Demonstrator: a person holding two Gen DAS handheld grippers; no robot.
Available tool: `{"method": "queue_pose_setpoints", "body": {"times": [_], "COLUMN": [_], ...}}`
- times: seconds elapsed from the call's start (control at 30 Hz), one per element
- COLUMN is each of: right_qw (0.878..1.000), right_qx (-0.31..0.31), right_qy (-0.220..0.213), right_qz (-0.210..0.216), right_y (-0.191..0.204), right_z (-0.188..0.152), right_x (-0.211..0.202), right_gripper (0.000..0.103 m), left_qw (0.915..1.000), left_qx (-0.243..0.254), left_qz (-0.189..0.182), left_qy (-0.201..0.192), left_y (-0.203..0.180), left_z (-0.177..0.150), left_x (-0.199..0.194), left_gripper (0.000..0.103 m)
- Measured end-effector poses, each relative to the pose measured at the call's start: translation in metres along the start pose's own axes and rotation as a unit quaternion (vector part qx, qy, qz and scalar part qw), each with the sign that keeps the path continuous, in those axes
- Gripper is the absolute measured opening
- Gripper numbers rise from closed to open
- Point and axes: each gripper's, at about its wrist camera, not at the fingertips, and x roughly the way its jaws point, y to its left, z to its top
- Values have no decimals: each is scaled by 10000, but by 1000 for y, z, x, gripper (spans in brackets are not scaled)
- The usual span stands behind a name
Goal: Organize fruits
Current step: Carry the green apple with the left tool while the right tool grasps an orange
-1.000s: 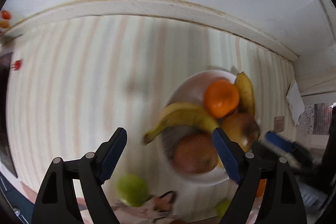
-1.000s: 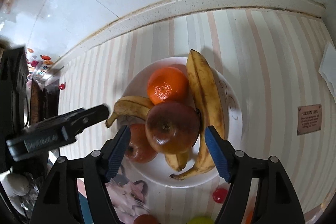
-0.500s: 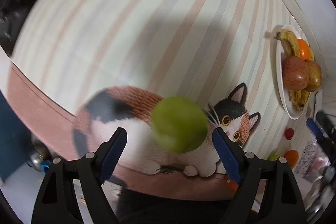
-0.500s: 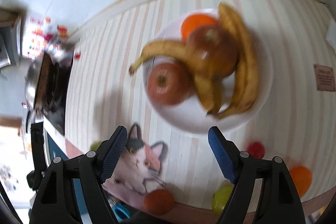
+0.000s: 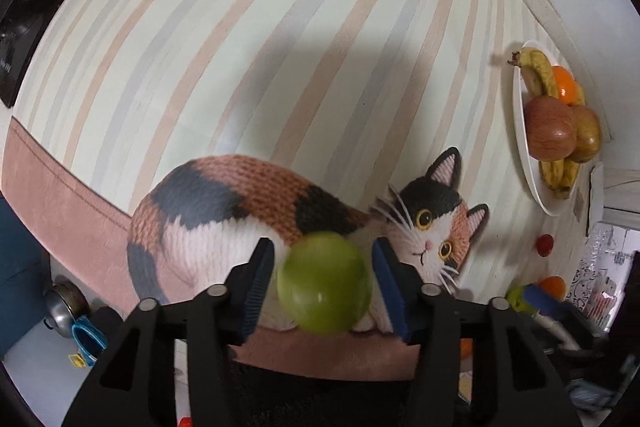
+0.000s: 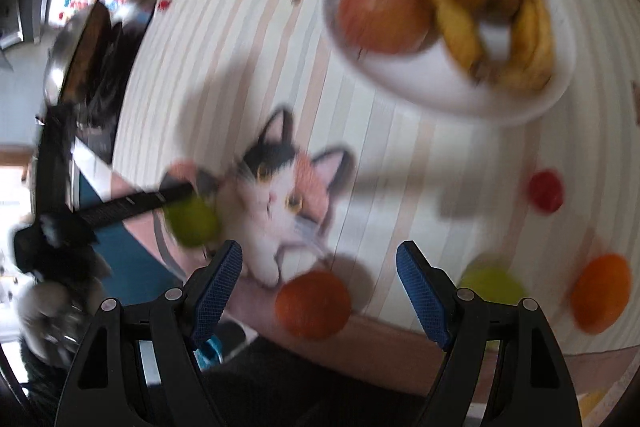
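Left wrist view: left hand-held gripper [image 5: 323, 285] has just been closing, its blue pads now against both sides of a round green fruit [image 5: 324, 283], slightly blurred. Fruit sits over the calico cat print [image 5: 248, 211] on the striped cloth covering the worktop [image 5: 280, 47], near the cloth's pink front border. White round plate [image 5: 524, 155] far right near the wall, loaded with a red apple [image 5: 550, 133], a browner second apple [image 5: 588, 139], yellow spotted bananas [image 5: 538, 75] and an orange [image 5: 566, 87]. Small red round fruit [image 5: 545, 245] loose on the cloth below the plate; another orange-coloured fruit [image 5: 554, 285] nearer the edge.

Right wrist view, motion-blurred: right hand-held gripper [image 6: 320, 285] with jaws well apart, nothing between the pads. Below it, between the fingers, an orange-red round fruit [image 6: 314, 305] lies on the cloth near the pink border, not touched. Second green fruit [image 6: 492, 283] just right of the right finger, an orange round fruit [image 6: 600, 293] further right, the small red one [image 6: 546, 191] above them. Left hand-held gripper seen at left, dark finger across the first green fruit [image 6: 192, 223] beside the cat's head. Plate [image 6: 440, 87] of apples and bananas upper right, well apart from the loose fruit.
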Motion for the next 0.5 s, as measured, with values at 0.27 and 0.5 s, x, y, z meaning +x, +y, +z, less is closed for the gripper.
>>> {"method": "queue_pose_setpoints", "body": {"times": [0.27,0.5], "right_qw": [9989,9992], "right_qx": [126,-79], "right_qy": [441,369], "right_qz": [115,-104], "right_y": [-1,7], "right_z": [-15,-24], "right_x": [41,53], "right_gripper": [82,59], "left_qw": [9992,9988], "left_qx": [143,438], "left_qz": [-41,187], "left_qy": [360,71], "left_y": [-13,-39], "left_z": [-11,-12], "left_x": [31,38], "left_gripper": [63,54]}}
